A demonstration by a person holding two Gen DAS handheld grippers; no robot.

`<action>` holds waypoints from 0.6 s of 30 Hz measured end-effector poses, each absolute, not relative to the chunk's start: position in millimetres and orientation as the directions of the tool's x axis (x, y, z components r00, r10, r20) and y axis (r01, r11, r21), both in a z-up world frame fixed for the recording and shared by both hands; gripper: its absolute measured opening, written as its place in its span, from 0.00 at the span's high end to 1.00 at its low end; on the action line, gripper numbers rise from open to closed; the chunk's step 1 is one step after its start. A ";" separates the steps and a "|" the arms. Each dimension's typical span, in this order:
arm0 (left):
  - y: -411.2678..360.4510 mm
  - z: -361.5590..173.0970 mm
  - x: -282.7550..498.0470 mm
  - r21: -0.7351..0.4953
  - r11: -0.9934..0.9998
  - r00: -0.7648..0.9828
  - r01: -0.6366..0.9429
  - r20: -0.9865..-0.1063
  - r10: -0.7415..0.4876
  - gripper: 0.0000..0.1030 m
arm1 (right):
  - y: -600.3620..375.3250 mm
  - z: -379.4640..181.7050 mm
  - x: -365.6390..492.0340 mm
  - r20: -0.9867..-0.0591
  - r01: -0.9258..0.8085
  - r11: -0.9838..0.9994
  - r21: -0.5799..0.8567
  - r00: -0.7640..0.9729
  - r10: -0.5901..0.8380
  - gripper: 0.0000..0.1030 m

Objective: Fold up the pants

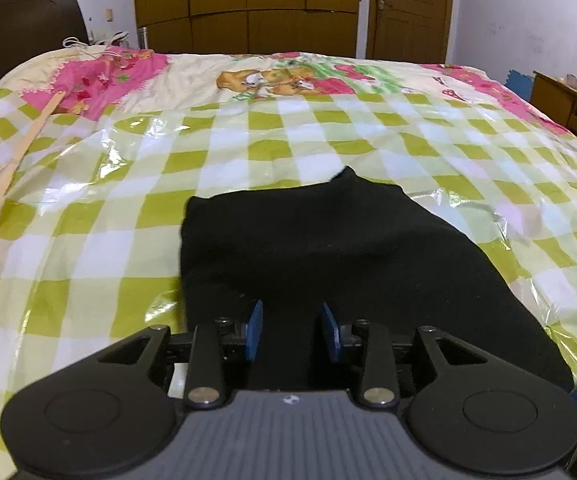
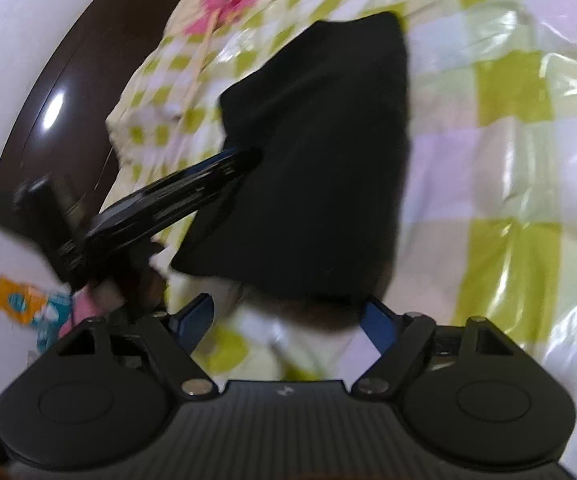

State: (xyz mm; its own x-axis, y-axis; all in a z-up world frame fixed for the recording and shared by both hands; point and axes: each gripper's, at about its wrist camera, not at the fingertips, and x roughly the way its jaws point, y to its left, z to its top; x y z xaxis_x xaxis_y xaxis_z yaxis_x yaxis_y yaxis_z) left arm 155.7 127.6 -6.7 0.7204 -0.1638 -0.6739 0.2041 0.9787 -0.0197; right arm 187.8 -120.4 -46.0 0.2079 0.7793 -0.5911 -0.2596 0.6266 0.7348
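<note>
Black pants lie folded into a compact slab on the bed's green-checked, plastic-covered sheet. My left gripper hovers over their near part. Its blue pads stand apart and only flat black cloth shows in the gap, with nothing pinched. In the right wrist view the same pants run away from me, blurred. My right gripper is wide open at their near edge, and its pads flank the cloth without touching it. The left gripper reaches in from the left, with its tip at the pants' left edge.
A long wooden stick lies on the bed at the left. A dark headboard stands behind it. A wardrobe and a door fill the far wall. A wooden side table stands beyond the bed's right edge.
</note>
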 end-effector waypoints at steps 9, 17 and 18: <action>167.0 14.3 147.8 -0.111 0.981 0.731 0.161 -0.654 -0.194 0.53 | -145.3 -17.8 199.6 -0.585 -0.264 0.646 0.717 0.278 0.762 0.22; 159.9 1.8 148.0 -0.140 0.972 0.693 0.188 -0.682 -0.233 0.48 | -170.7 6.3 195.1 -0.602 -0.252 0.706 0.662 0.382 0.701 0.17; 156.9 0.6 147.2 -0.137 0.972 0.692 0.191 -0.683 -0.233 0.45 | -166.7 4.1 201.6 -0.605 -0.260 0.717 0.647 0.398 0.690 0.17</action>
State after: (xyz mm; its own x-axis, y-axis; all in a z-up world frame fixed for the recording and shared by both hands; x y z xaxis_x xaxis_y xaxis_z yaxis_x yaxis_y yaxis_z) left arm 147.2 157.0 0.6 0.6925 -0.2325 -0.6830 0.1910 0.9719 -0.1373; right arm 201.6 -166.7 4.1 0.3984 0.6897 -0.6046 -0.2596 0.7170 0.6469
